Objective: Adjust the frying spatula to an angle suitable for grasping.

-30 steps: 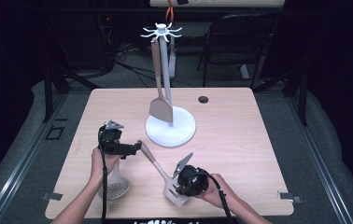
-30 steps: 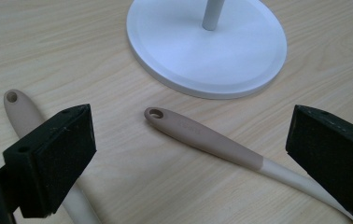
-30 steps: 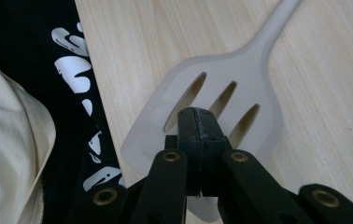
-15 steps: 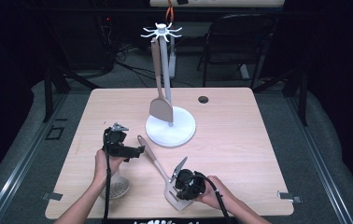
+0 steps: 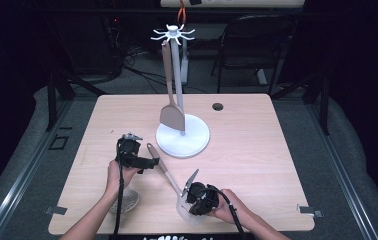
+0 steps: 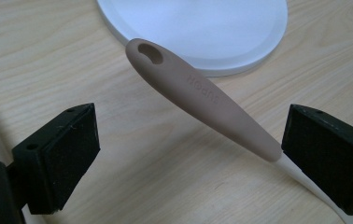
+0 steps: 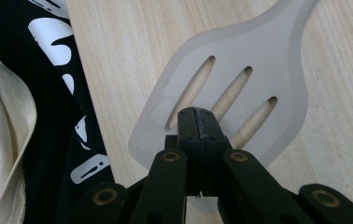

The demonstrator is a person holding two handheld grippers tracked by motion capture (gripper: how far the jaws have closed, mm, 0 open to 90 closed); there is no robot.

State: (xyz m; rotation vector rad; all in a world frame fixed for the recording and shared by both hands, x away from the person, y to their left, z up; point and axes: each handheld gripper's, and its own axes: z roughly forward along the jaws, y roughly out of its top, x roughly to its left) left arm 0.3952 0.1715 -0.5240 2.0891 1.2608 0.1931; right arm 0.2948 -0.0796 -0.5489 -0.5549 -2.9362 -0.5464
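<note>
Right gripper (image 7: pixel 197 116) pinches the slotted spatula (image 5: pixel 169 175) by its blade near the table's front edge — handle slanting up-left between the left gripper (image 6: pixel 188 154)'s spread jaws, the nearer hand.

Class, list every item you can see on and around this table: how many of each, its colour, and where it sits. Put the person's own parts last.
Table: one, light wood, centre.
Utensil stand: one, white, mid-table, round base with hooked top.
Solid spatula: one, tan, hanging from the stand.
Slotted spatula: one, pale blade, tan handle, front of table.
Skimmer: one, pale, front left, partly under the left arm.
Small round thing: one, dark, far side.
Chair: one, dark, beyond the table.
Left hand-held gripper: black, open around the handle.
Right hand-held gripper: black, shut on the blade.
</note>
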